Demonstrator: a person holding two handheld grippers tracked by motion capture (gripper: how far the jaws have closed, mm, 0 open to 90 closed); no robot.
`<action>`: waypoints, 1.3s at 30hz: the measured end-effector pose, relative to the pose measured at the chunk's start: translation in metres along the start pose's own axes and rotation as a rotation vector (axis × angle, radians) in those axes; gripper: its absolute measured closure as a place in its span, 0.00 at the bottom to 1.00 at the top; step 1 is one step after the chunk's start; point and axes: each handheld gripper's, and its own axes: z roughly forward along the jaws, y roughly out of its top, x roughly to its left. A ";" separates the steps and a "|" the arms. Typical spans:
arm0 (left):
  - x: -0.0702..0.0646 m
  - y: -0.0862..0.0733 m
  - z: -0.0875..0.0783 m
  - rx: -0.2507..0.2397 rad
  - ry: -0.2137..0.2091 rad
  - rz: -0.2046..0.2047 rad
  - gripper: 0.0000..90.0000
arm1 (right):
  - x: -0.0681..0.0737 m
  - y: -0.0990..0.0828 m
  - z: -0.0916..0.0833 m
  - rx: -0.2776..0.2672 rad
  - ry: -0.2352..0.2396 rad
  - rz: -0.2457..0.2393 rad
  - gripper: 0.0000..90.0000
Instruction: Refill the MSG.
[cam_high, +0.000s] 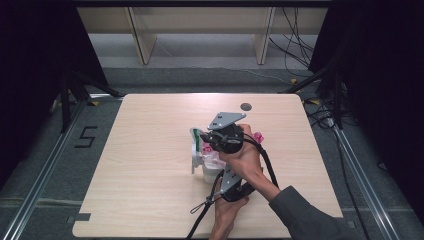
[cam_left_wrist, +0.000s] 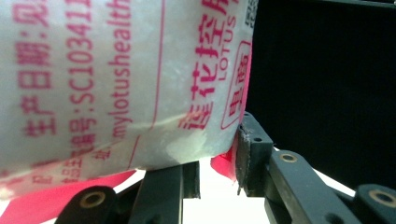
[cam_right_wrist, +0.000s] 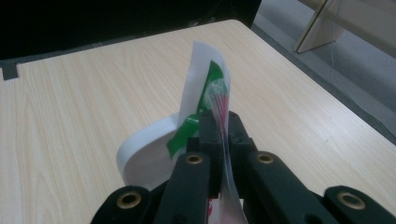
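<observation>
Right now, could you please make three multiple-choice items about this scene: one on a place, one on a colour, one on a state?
1. Where on the table is the dark disc?
A. near the far edge
B. at the near left corner
C. at the near right corner

2. What colour is the print on the bag?
A. blue
B. pink-red
C. black

3. How do the jaws of the right tool stand?
A. wide open
B. shut on nothing
C. shut on the bag's thin edge

Answers:
1 A: the high view shows the disc close to the far edge.
2 B: the left gripper view shows pink-red letters on white.
3 C: the right gripper view shows the thin film pinched between the closed jaws.
</observation>
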 end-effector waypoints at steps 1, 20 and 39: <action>0.000 0.000 0.000 0.001 -0.002 0.002 0.81 | -0.002 0.000 -0.001 0.004 0.004 -0.013 0.99; -0.001 -0.003 0.002 -0.005 0.003 -0.036 0.81 | -0.006 -0.004 -0.008 -0.046 0.017 0.020 0.99; 0.001 -0.007 0.001 0.081 0.040 0.022 0.80 | -0.027 -0.021 -0.043 -0.163 0.029 0.156 1.00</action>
